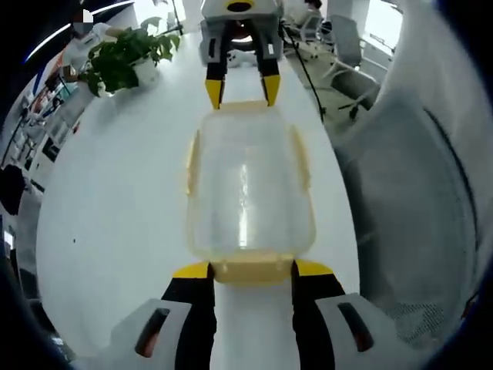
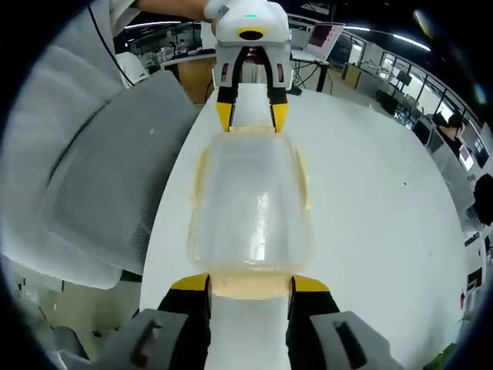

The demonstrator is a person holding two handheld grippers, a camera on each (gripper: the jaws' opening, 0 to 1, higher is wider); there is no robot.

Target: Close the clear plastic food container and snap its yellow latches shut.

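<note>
white table (image 1: 115, 200), clear container (image 1: 248, 185), potted plant (image 1: 127, 58)

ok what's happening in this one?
A person works a clear plastic container on a white table with a gripper at each end. The left gripper and right gripper each sit open around a yellow end latch. The lid looks on; whether the latches are snapped can't be told.

- The middle of the white table (image 1: 115, 231) is taken up by the clear container (image 1: 248, 185), which is hemmed at both short ends by the left gripper (image 1: 252, 270) and right gripper (image 1: 240, 91).
- Open tabletop is left along both long sides.
- One far corner is blocked by a potted plant (image 1: 123, 58).
- One long table edge is bordered closely by a grey chair (image 2: 108, 185).
</note>
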